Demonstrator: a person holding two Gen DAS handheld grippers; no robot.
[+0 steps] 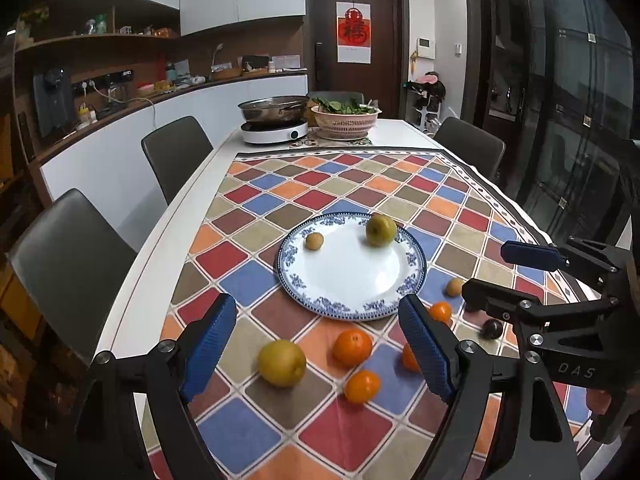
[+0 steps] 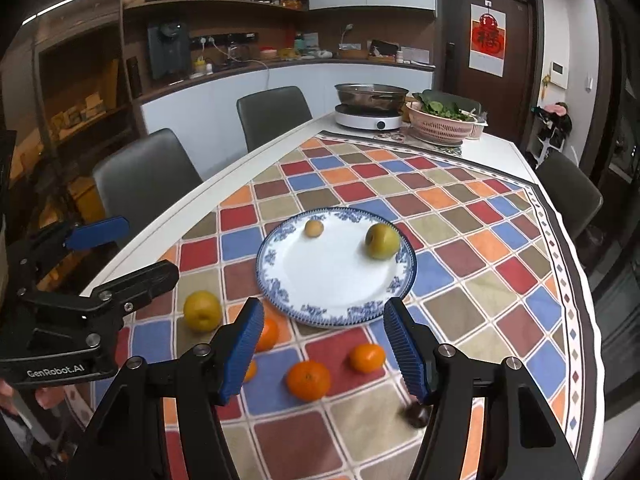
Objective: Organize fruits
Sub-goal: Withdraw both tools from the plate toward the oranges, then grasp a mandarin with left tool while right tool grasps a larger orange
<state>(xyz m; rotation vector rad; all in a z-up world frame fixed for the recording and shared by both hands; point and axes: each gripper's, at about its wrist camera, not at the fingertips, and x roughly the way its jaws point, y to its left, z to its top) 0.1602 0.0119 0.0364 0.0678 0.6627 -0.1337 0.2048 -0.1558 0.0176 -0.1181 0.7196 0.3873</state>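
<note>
Left gripper (image 1: 316, 344): jaws apart, nothing between the pads, held above the near part of the checkered tablecloth (image 1: 360, 184). Right gripper (image 2: 322, 350): jaws likewise apart and empty.

The blue-rimmed plate (image 1: 348, 276) lies mid-cloth and carries a green-yellow pear (image 1: 381, 231) at its far right edge and a small brown fruit (image 1: 314, 241) at its far left.

Off the plate, near side: a second pear (image 1: 282, 363) to the left and several oranges, the largest (image 1: 352, 346) just beside the plate rim.

Only the left wrist view shows a second small brown fruit (image 1: 455, 287) right of the plate; in the right wrist view it cannot be found. A dark, blurred fruit (image 2: 416, 416) sits beside the right gripper's right finger.

An induction cooker with pan (image 2: 370, 110) and a pink basket of greens (image 2: 442, 126) stand at the table's far end.
</note>
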